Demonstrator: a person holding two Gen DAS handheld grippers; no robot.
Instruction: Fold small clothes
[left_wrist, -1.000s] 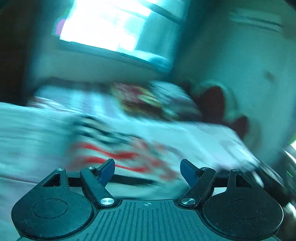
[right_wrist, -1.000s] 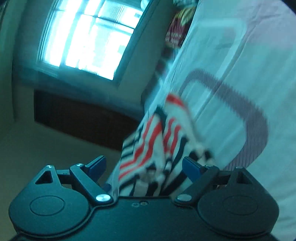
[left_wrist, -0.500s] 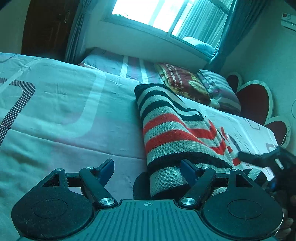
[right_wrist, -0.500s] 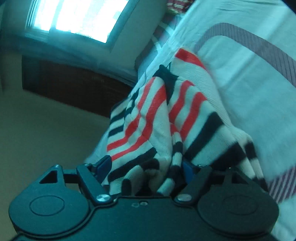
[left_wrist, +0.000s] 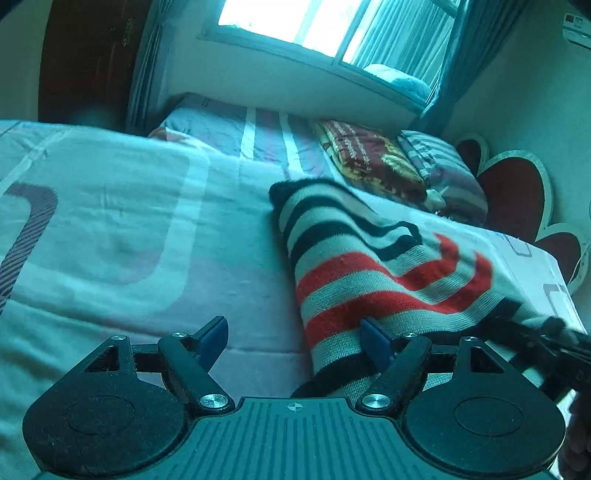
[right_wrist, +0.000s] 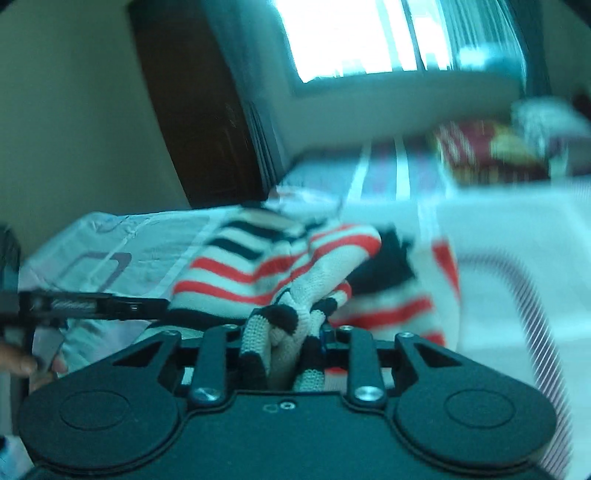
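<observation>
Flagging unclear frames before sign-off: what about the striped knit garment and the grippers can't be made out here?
- striped knit garment: near edge hidden behind the left gripper, left wrist view.
- right gripper: fingertips buried in bunched knit, right wrist view.
- pillows: motion-blurred, right wrist view.

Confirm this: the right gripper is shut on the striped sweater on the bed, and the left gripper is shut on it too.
Wrong on the left gripper: the left wrist view shows its fingers spread open, clamping nothing. The right gripper is indeed shut on the striped sweater on the bed, as the right wrist view shows.
</observation>
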